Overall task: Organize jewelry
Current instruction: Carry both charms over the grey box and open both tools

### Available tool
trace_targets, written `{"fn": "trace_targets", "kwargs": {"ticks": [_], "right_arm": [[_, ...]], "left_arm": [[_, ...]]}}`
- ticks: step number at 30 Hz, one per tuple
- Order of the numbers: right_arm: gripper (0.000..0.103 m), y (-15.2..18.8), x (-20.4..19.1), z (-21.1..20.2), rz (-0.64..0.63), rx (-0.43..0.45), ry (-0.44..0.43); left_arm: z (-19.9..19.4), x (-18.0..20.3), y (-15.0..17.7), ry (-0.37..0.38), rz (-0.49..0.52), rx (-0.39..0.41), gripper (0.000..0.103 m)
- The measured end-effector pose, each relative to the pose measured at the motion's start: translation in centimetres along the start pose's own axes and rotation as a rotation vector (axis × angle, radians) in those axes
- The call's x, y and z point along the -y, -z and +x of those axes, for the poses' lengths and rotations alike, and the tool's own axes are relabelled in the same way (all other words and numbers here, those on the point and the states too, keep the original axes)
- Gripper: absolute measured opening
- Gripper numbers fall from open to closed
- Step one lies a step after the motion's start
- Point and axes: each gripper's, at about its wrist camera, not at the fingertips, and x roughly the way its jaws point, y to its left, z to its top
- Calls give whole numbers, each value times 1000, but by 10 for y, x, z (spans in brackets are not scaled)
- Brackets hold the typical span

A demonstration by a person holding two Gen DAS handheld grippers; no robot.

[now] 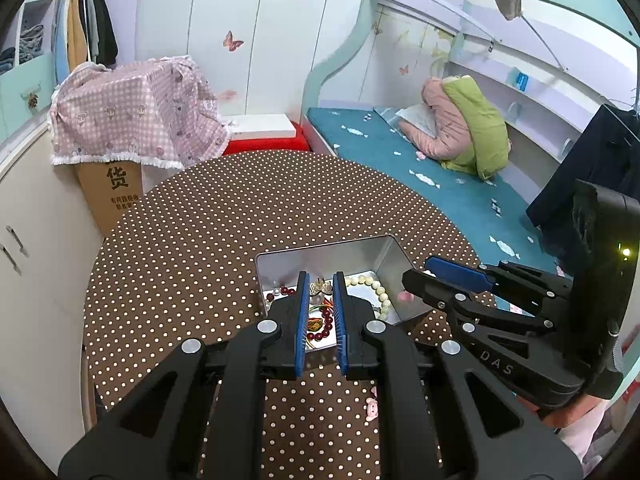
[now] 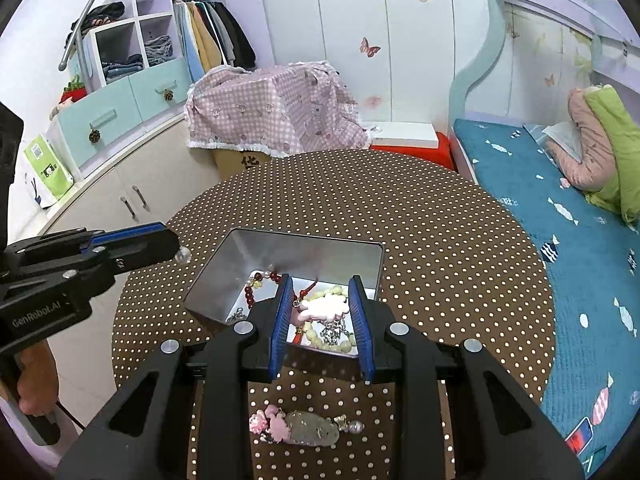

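both grippers, left gripper [image 1: 321, 312] and right gripper [image 2: 322, 320], hover over the tin's rim [image 2: 304, 236].

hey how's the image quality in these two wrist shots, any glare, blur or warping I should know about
Left wrist view: strong fisheye bending, dark vignette corners; the tin box walls mirror the jewelry, and the right gripper looks soft. Right wrist view: same warping; the pink hair clip over the box is washed out and blurred, while the tablecloth dots stay sharp.
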Motion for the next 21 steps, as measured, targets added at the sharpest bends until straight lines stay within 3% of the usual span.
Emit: {"fn": "trace_targets", "kwargs": {"ticks": [19,21], "right_arm": [[28,0,14,15,26,-44,-34],[28,1,15,14,32,-45,-32]], "left_arm": [[47,-5,6,11,-15,-109,13],[46,-5,7,6,-14,-109,17]]}}
